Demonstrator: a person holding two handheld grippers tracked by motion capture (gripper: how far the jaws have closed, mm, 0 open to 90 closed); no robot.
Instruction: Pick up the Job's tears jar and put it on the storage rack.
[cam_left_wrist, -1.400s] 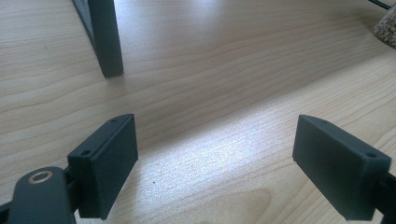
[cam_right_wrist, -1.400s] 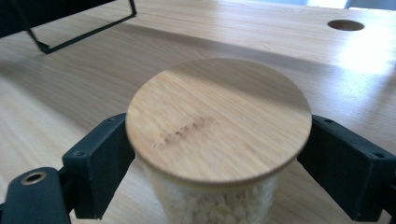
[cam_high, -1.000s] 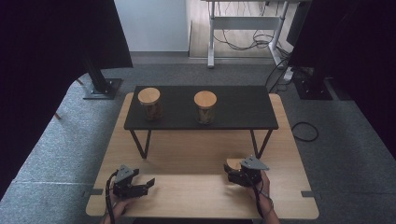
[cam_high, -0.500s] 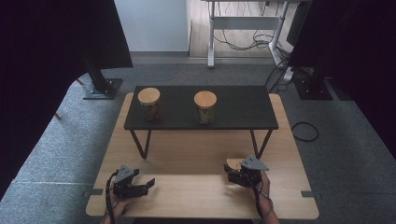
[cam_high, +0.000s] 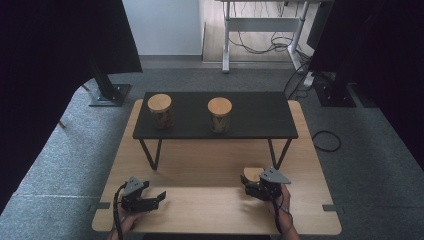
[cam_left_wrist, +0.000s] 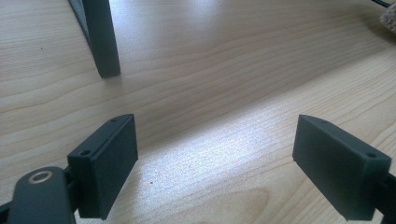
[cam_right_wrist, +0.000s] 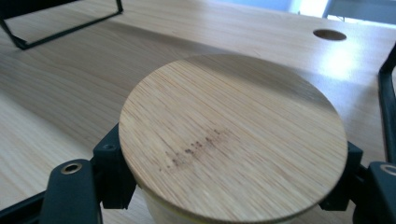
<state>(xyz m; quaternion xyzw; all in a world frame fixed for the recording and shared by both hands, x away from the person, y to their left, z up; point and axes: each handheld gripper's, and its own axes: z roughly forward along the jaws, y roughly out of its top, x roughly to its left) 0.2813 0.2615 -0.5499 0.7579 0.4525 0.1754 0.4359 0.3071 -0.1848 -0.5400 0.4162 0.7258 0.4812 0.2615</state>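
A jar with a round bamboo lid (cam_right_wrist: 243, 116) stands on the wooden table (cam_high: 200, 165) near its right front. My right gripper (cam_right_wrist: 231, 158) is shut on this jar, one black jaw on each side just under the lid. From above, the same jar (cam_high: 251, 173) shows just ahead of the right gripper (cam_high: 254, 184). My left gripper (cam_high: 157, 199) rests low at the table's left front. Its jaws (cam_left_wrist: 215, 154) stand wide apart over bare wood with nothing between them.
A low black shelf (cam_high: 260, 115) on thin metal legs spans the back of the table. Two more bamboo-lidded jars (cam_high: 160, 110) (cam_high: 220, 114) stand on it. One shelf leg (cam_left_wrist: 100, 37) rises ahead of the left gripper. Grey carpet surrounds the table.
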